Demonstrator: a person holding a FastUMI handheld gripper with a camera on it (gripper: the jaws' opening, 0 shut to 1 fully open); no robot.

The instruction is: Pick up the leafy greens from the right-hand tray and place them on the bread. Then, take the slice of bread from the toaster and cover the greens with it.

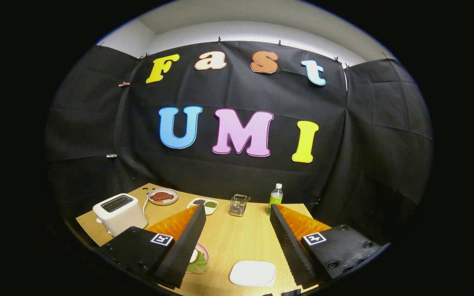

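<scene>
My gripper [237, 208] is open and held above the wooden table [228, 238], with nothing between its fingers. A pink plate [204, 251] lies close beside the left finger, which hides part of it. On that plate I see leafy greens [198, 267] and a round pale piece [194, 256]. A white tray [253, 273] lies low between the fingers, and its visible part is bare. The white toaster [119, 211] stands beyond the left finger on the table's left side. Its top slot looks dark, and I cannot tell whether bread is in it.
Along the back of the table stand a plate with a red-brown piece of meat [163, 196], a white two-part dish [204, 204] of dark and green bits, a small glass holder [239, 204] and a green bottle [275, 198]. Black cloth walls close in the booth.
</scene>
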